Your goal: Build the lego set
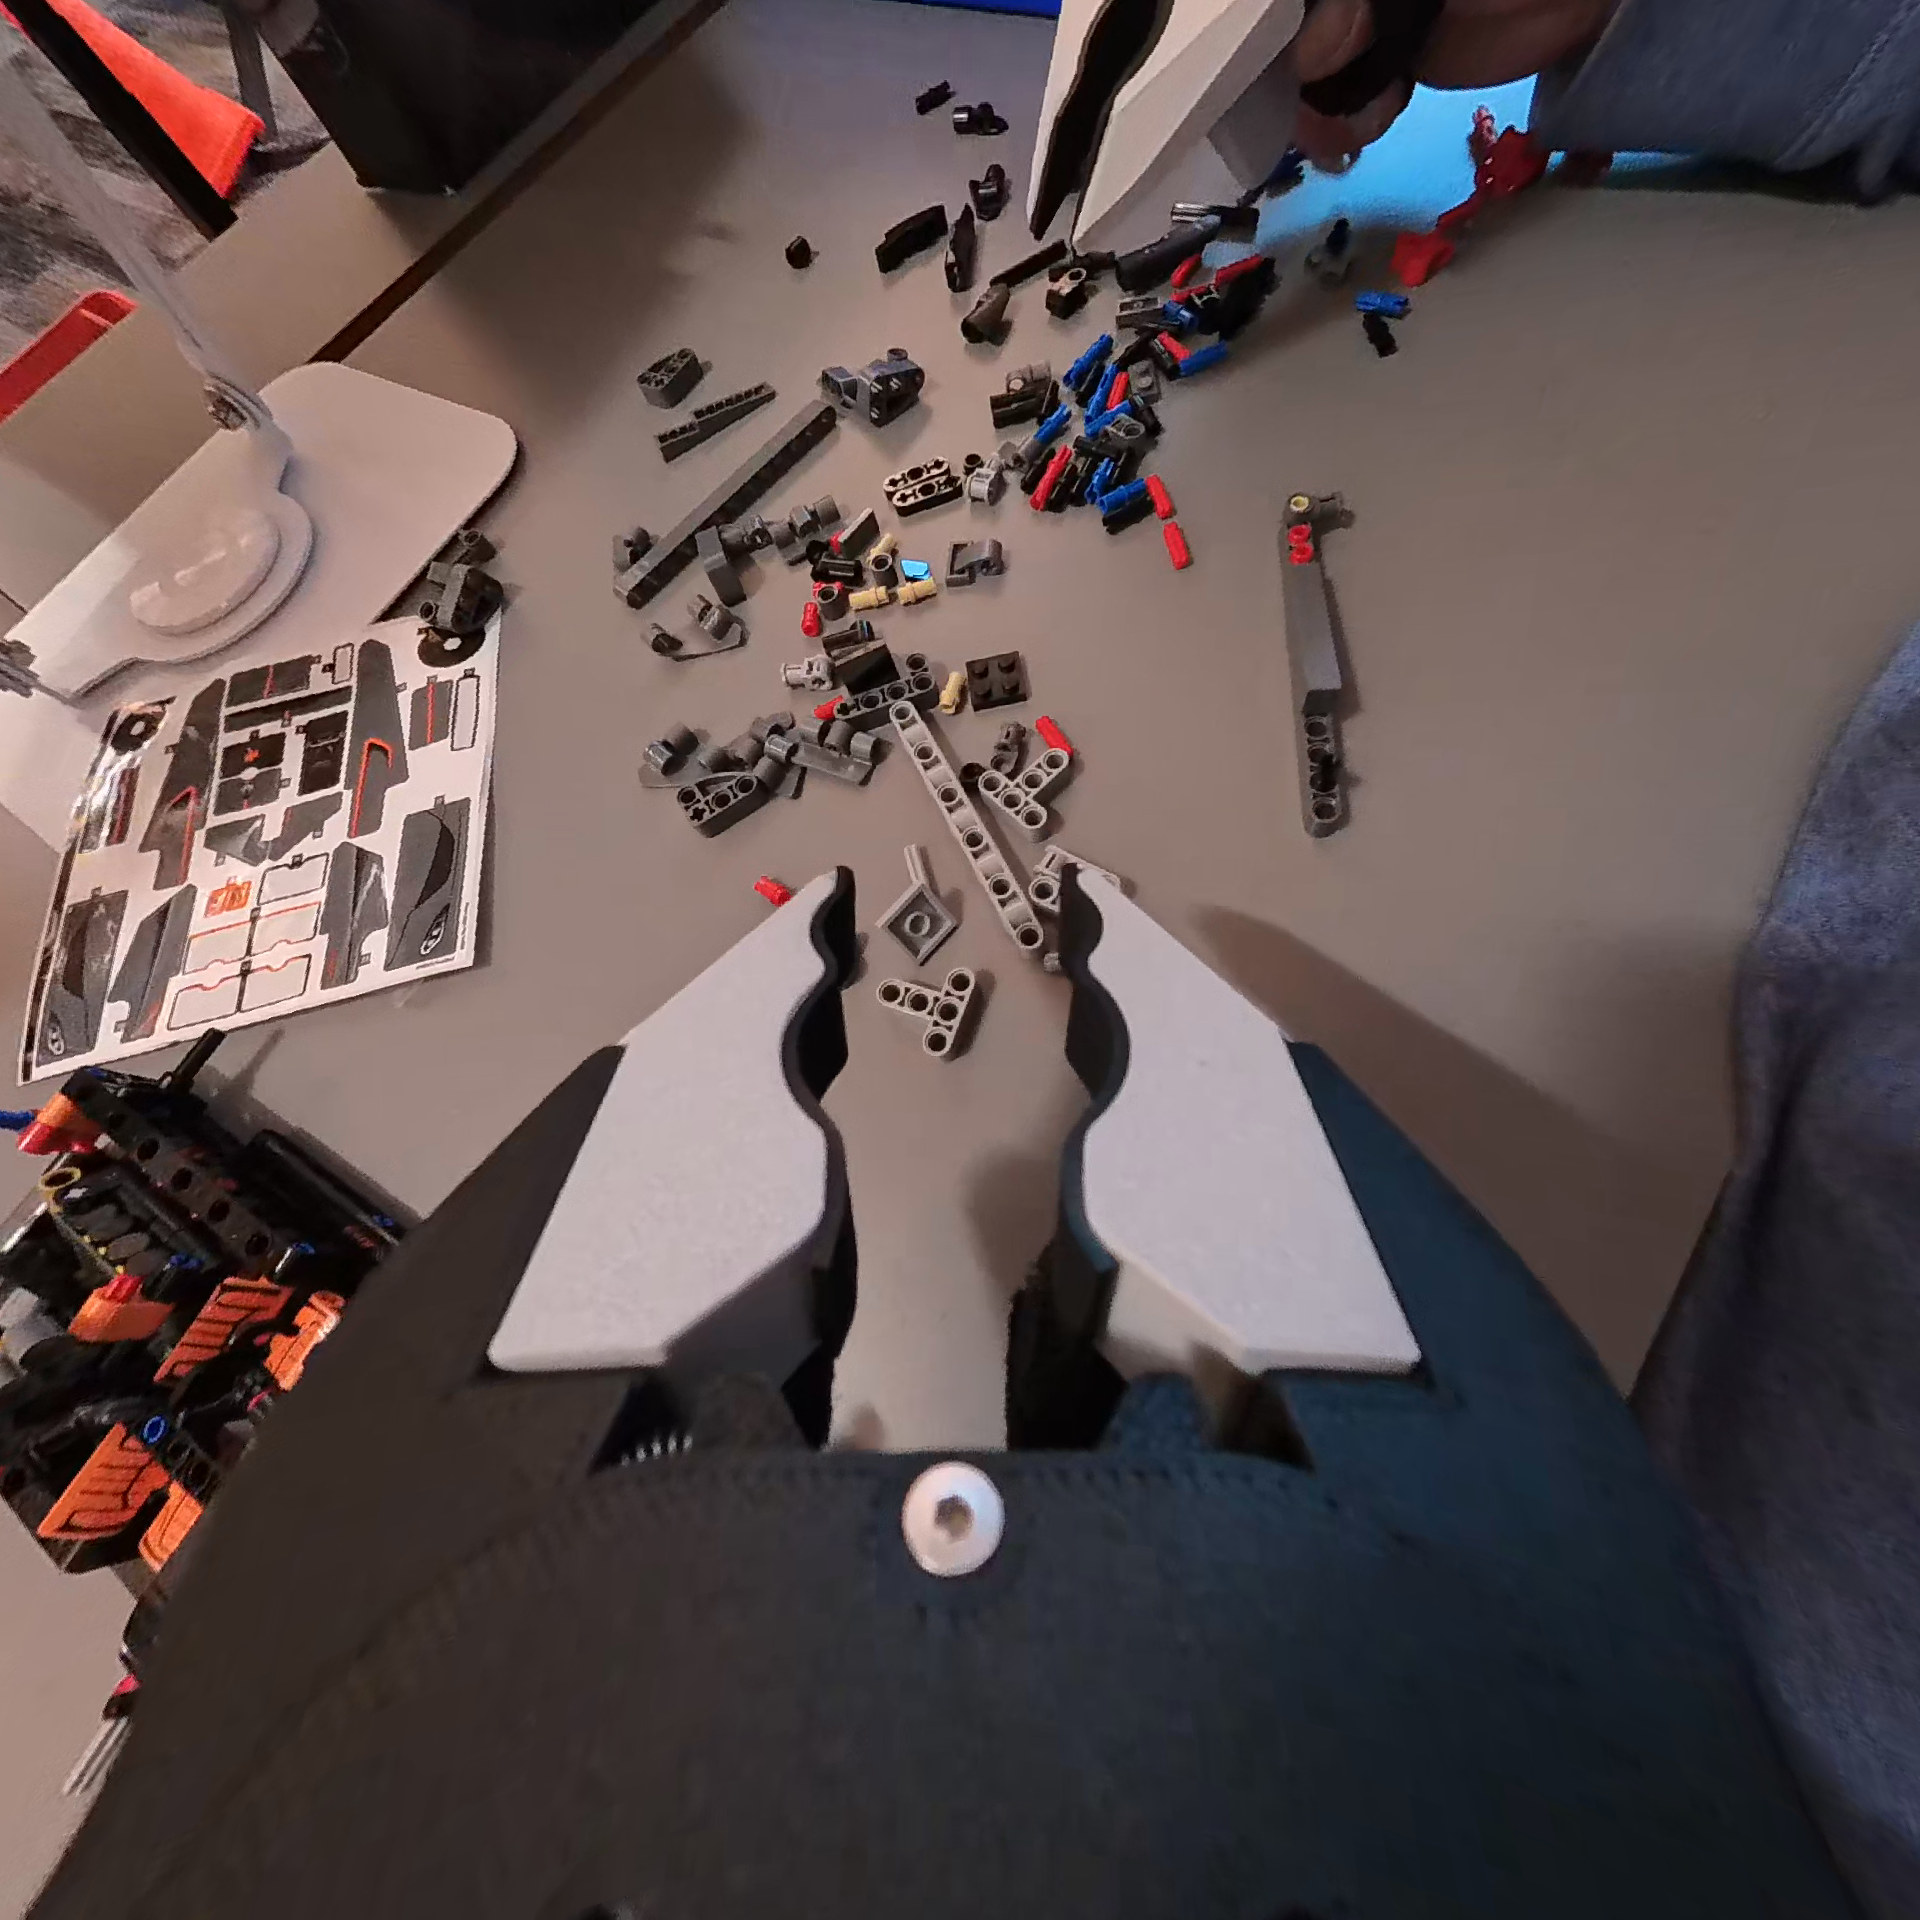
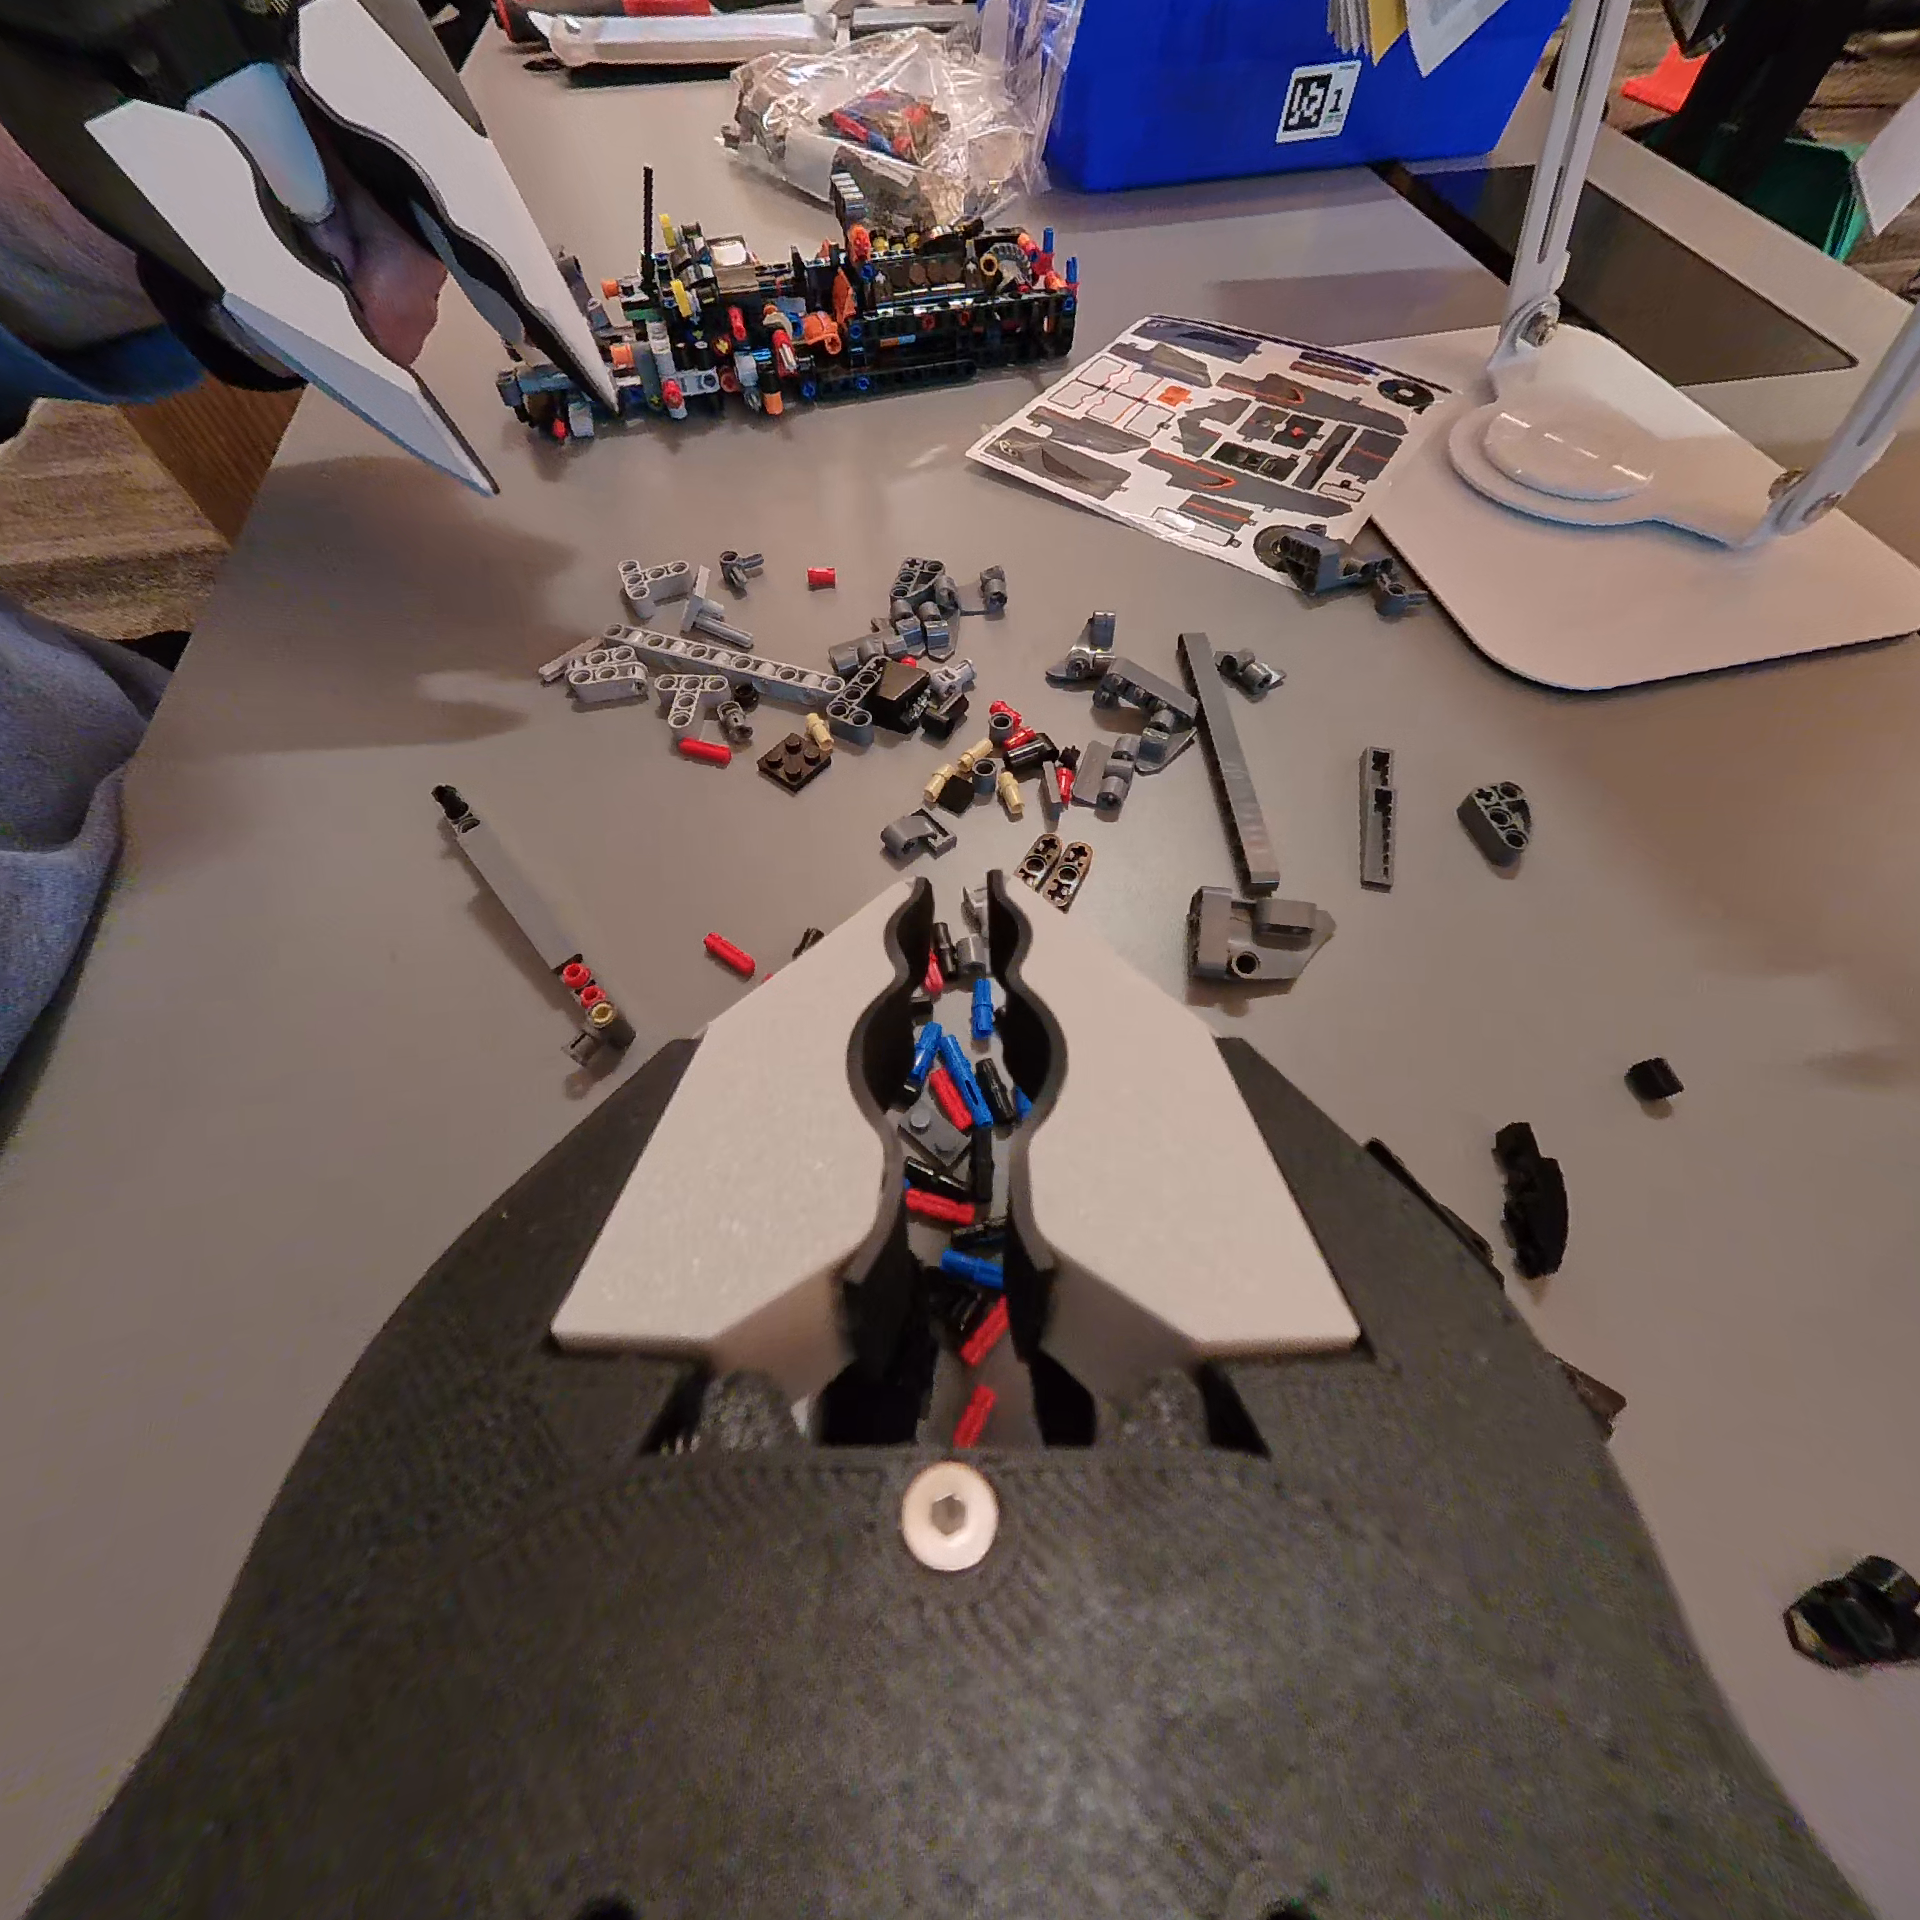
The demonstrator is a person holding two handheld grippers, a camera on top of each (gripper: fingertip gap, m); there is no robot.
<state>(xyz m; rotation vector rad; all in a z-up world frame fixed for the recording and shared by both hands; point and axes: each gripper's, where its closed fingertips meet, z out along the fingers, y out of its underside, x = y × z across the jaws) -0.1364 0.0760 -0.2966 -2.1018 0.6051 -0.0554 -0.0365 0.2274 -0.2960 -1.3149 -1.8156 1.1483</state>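
My left gripper (image 1: 951, 914) gapes empty over a T-beam (image 1: 932, 1006); my right gripper (image 2: 956, 904), nearly closed, holds nothing I can see over the pins (image 2: 961, 1081). I'd lower straight, pinching one.

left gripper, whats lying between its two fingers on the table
In the left wrist view, the open left gripper frames a light grey T-shaped beam and a small grey square plate on bare table.

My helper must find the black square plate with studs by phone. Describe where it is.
Start at the long light grey holed beam in the middle of the loose pile on the grey table. Just beside it lies the black square plate, the only flat black piece showing four round studs.
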